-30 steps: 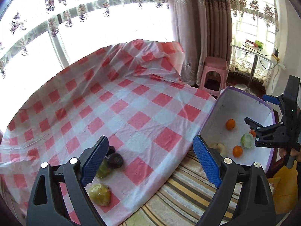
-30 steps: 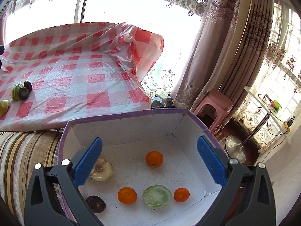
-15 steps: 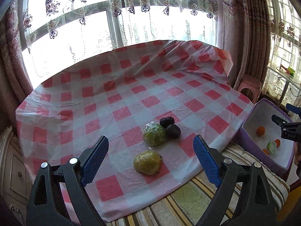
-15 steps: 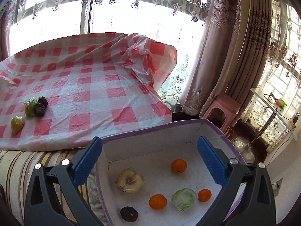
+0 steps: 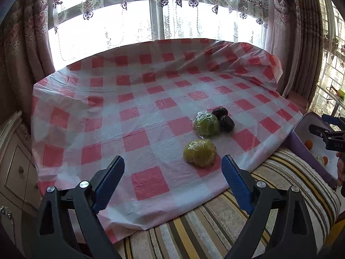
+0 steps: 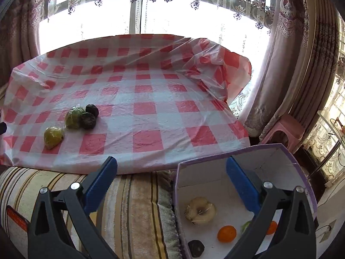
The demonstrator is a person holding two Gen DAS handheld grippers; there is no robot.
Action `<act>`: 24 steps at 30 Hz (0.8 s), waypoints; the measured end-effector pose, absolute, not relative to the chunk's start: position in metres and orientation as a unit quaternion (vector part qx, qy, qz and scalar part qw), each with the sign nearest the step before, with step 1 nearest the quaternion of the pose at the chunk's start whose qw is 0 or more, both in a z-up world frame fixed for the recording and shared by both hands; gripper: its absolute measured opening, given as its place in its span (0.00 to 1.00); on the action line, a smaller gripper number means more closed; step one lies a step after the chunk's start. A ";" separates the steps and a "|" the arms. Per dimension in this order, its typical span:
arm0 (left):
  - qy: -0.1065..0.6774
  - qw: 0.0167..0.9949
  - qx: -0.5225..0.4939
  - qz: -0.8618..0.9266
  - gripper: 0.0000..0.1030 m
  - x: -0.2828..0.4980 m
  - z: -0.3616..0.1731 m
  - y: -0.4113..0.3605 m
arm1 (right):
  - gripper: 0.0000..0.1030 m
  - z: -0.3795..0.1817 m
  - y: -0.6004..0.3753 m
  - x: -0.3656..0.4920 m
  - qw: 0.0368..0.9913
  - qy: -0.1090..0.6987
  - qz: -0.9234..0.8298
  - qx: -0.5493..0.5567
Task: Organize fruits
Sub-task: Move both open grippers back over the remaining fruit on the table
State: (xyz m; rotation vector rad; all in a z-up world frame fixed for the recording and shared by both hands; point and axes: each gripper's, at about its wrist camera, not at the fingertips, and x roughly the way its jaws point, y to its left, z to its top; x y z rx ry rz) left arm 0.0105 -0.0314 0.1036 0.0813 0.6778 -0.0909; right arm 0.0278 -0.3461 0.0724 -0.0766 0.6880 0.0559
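Both views have swung leftward since the earlier frames: the left tool [image 5: 172,181], which a second ago faced the box edge, now faces the checked cloth [image 5: 151,99], and the right tool [image 6: 171,179] has slid from directly over the box to its left rim. Each tool's blue pads stand wide apart with nothing between them.

On the cloth lie four fruits — a yellow-green wrapped fruit [image 5: 199,152] nearest the left tool, just beyond its right pad; a green wrapped fruit [image 5: 206,124] behind it; and two dark fruits [image 5: 224,118] touching the green one on its right side. The cloth covers a low surface in front of a curtained window [image 5: 151,19]; a striped cover [image 5: 215,222] shows at the near edge.

The purple-rimmed box [image 6: 215,180] sits on the right, off the cloth. Inside it — a pale halved fruit [image 6: 200,210], an orange [image 6: 226,234], a dark fruit [image 6: 196,248], and, partly hidden behind the right tool's arm, a green piece and a second orange. A pink stool [image 6: 282,132] stands beyond the box.
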 end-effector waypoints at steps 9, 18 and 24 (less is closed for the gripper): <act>0.365 0.930 0.017 -0.044 0.80 0.011 0.077 -0.018 | 0.98 0.047 -0.323 0.036 0.927 0.361 0.098 -0.014; 0.391 0.918 0.000 -0.063 0.77 0.019 0.061 -0.020 | 0.98 0.042 -0.312 0.044 0.923 0.364 0.121 -0.005; 0.403 0.912 -0.001 -0.069 0.72 0.024 0.049 -0.021 | 0.98 0.039 -0.312 0.053 0.920 0.370 0.127 0.009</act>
